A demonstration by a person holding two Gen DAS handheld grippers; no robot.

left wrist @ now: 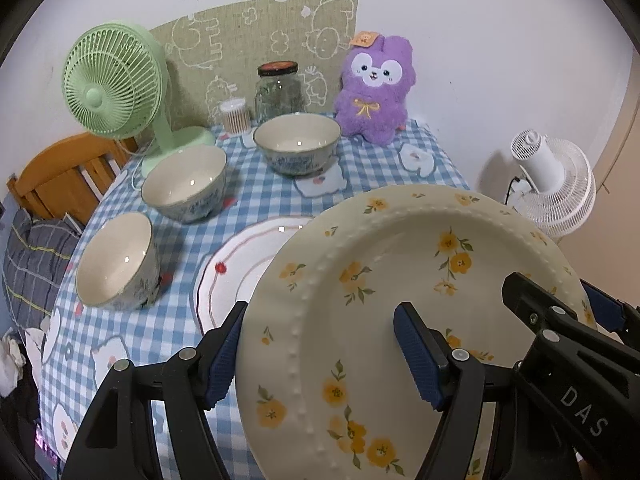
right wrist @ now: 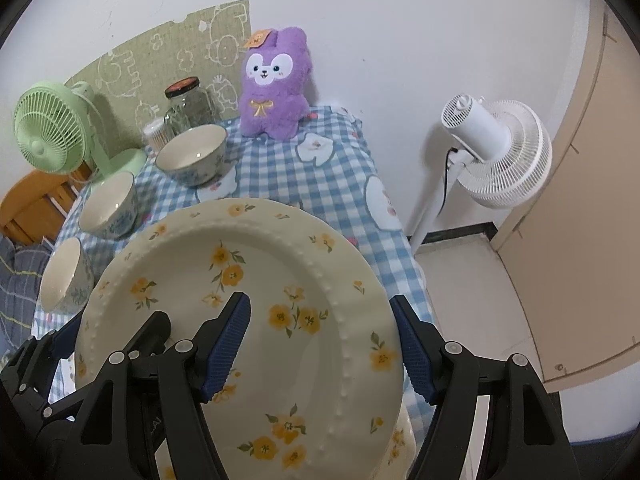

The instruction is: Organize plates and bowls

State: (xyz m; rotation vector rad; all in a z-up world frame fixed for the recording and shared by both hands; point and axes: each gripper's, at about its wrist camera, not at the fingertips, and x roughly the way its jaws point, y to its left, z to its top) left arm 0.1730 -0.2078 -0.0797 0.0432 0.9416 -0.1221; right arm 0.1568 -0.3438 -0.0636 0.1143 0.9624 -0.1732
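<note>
White walls close in behind the gingham-covered table ahead of my fingers, with a green fan, a white fan, a purple plush and a jar ranged along its far edge. Both tools carry the yellow-flowered plate, which looks lifted above the cloth and tilted toward the cameras: the left gripper straddles its left rim, one pad outside the edge and one on the face, and the right gripper straddles the opposite rim likewise, so each is half closed on that rim rather than gaping. Beyond my left fingertips lies a red-trimmed plate flat on the cloth, and further out three bowls stand apart. I judge the plate is headed onto the red-trimmed one. My worry is slip: two rim pinches on glazed ware, and if one hand leads the other the plate twists out, or its low edge clips the nearest bowl. Only the left camera shows the red-trimmed plate; only the right camera shows the table's right drop to the floor and what seems another flowered rim beneath the carried one.
</note>
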